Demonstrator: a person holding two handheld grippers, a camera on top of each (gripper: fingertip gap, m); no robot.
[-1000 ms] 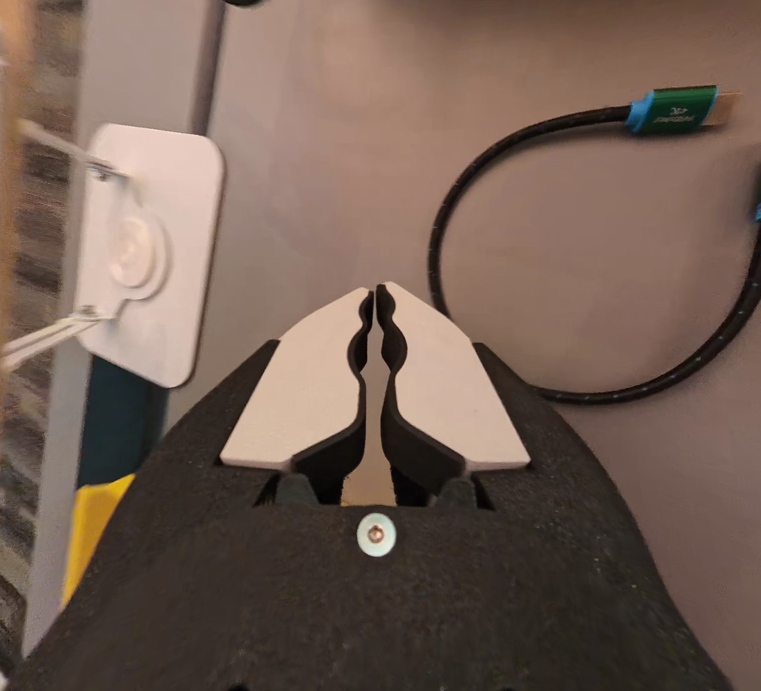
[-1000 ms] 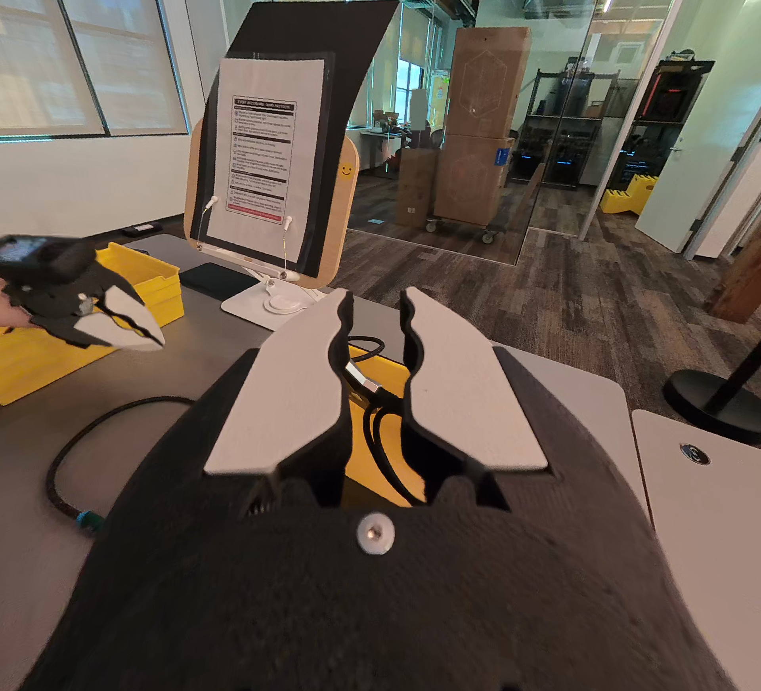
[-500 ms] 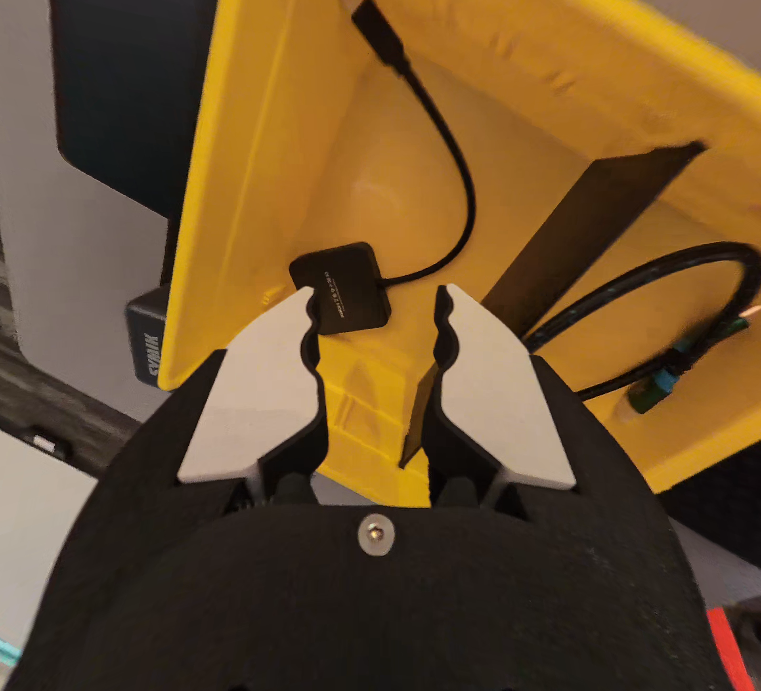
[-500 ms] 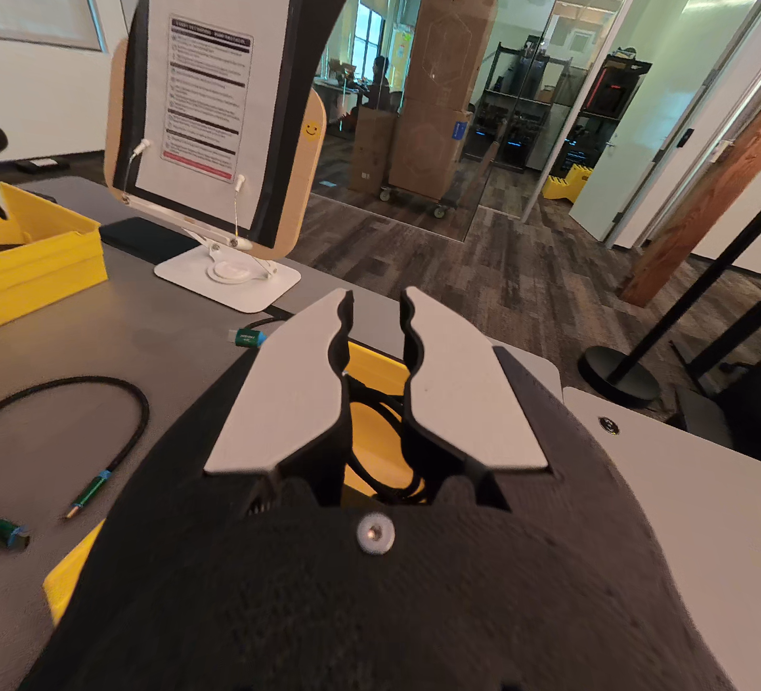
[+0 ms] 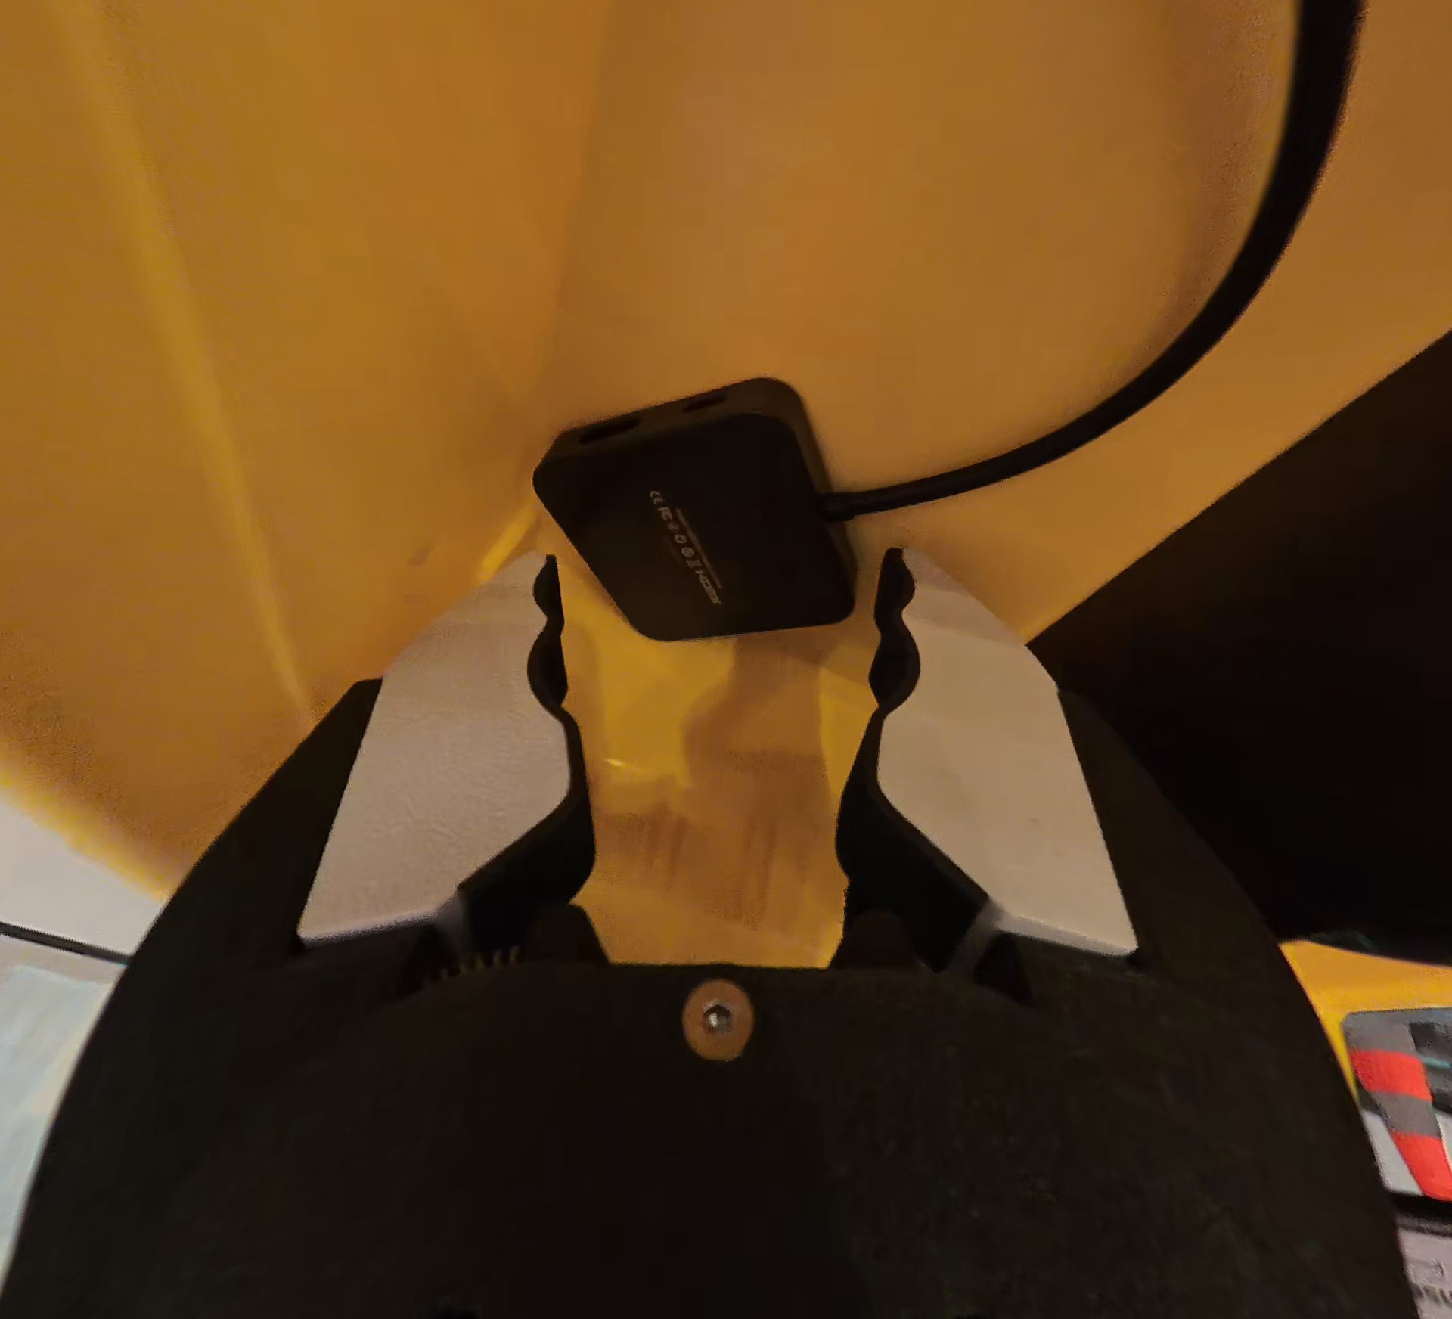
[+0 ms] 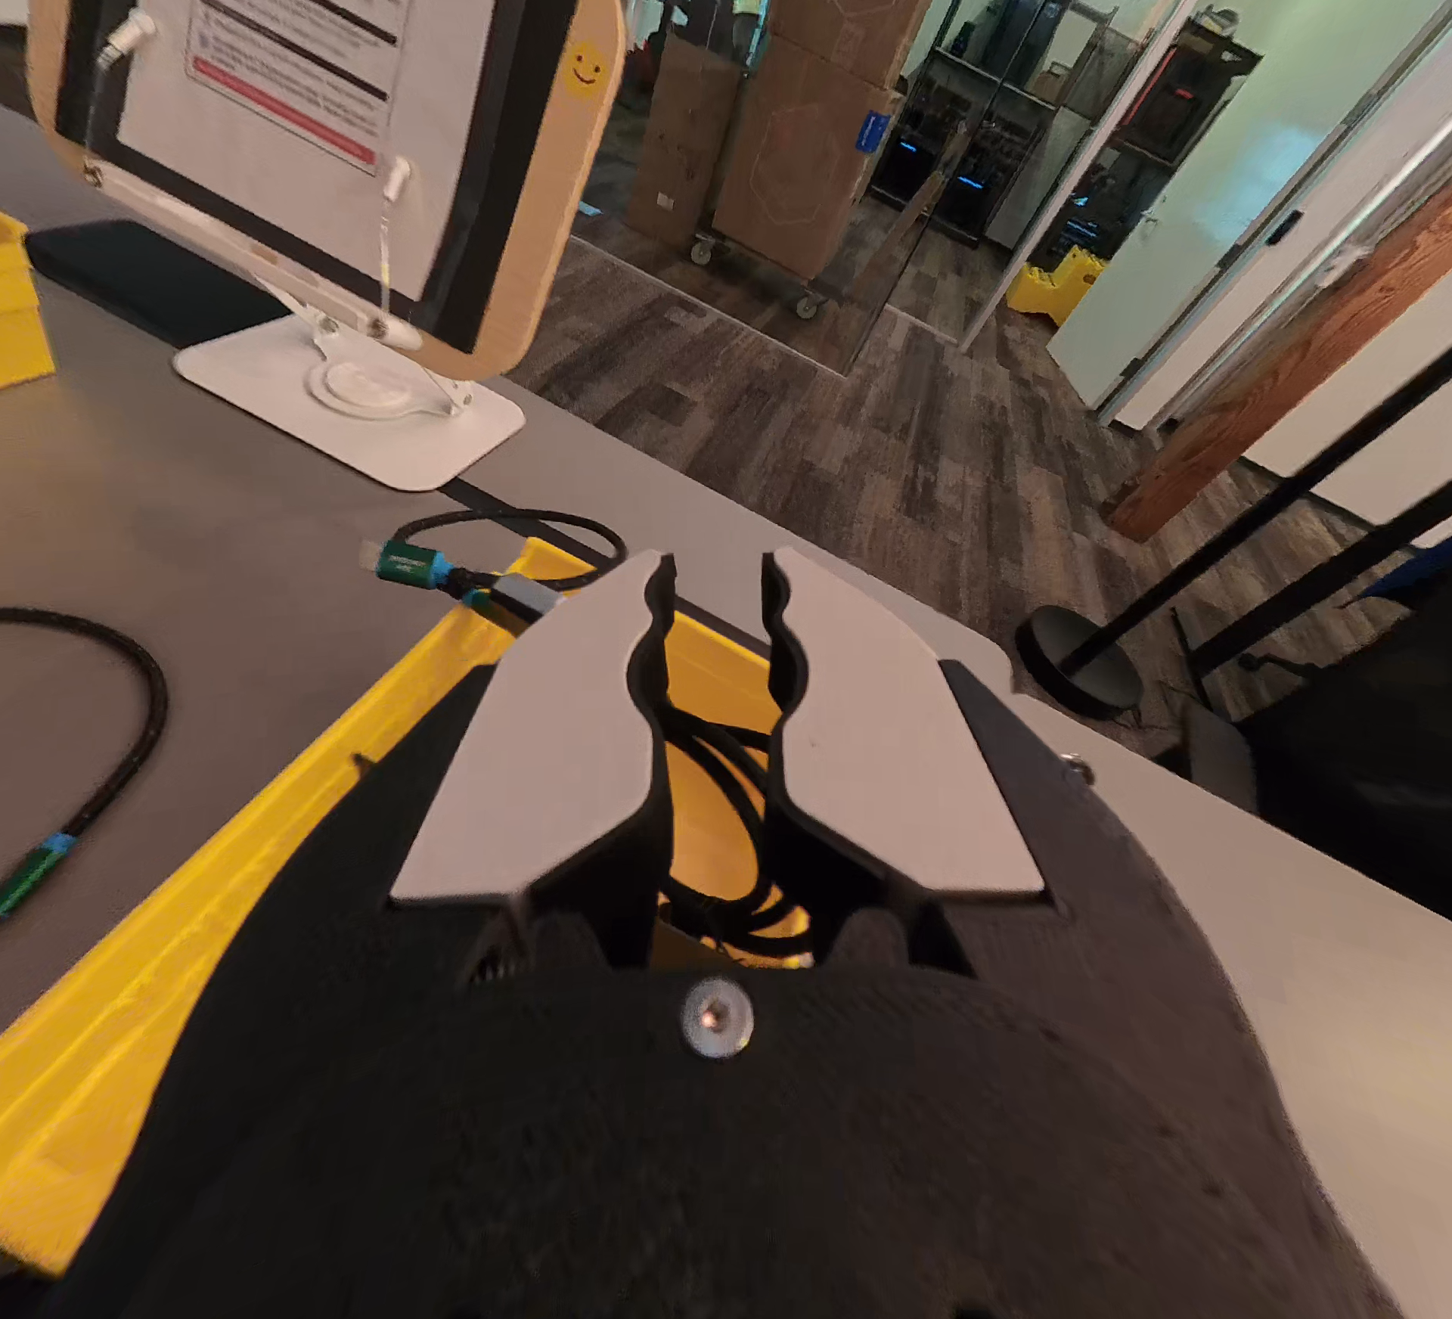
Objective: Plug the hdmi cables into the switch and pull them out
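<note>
— Black plastic, the switch (image 5: 695,511) lies in the yellow bin (image 5: 314,181), just ahead of your empty, wide-open left gripper (image 5: 723,558).

— Handling?

— Probably light and slippery; pinch its flat sides. Your right gripper (image 6: 713,562) hovers, slightly parted, holding nothing.

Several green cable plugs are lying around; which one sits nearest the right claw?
The green plug resting at the yellow bin's far rim, just left of the right claw. The other green plug lies off at the left edge of the table.
</note>
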